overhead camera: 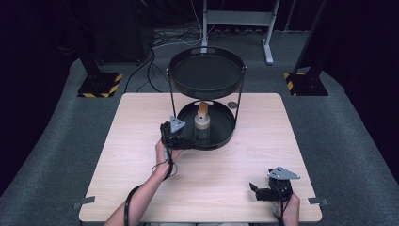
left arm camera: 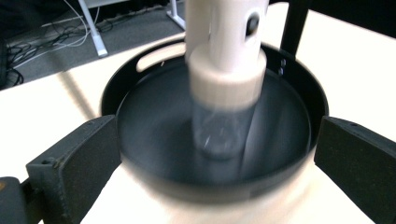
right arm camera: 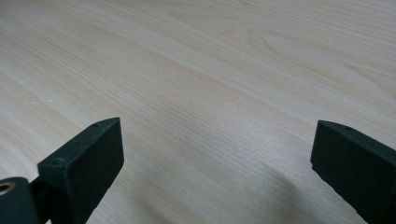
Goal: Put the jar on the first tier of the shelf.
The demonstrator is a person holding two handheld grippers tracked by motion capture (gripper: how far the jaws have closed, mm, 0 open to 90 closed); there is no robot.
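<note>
High view: the left gripper [overhead camera: 181, 136], jaws apart, sits at the near-left rim of the lower tray [overhead camera: 223, 134]. The bottle [overhead camera: 203, 123] stands upright in that tray, long axis vertical, dead ahead between the jaws, untouched. The right gripper [overhead camera: 256, 188], jaws apart and empty, rests well apart on the table [overhead camera: 141, 155].

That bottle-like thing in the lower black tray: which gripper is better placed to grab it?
Probably the left gripper. It sits at the lower tray, jaws open towards the bottle. The right gripper is open too, but rests over the bare table near the person's edge.
</note>
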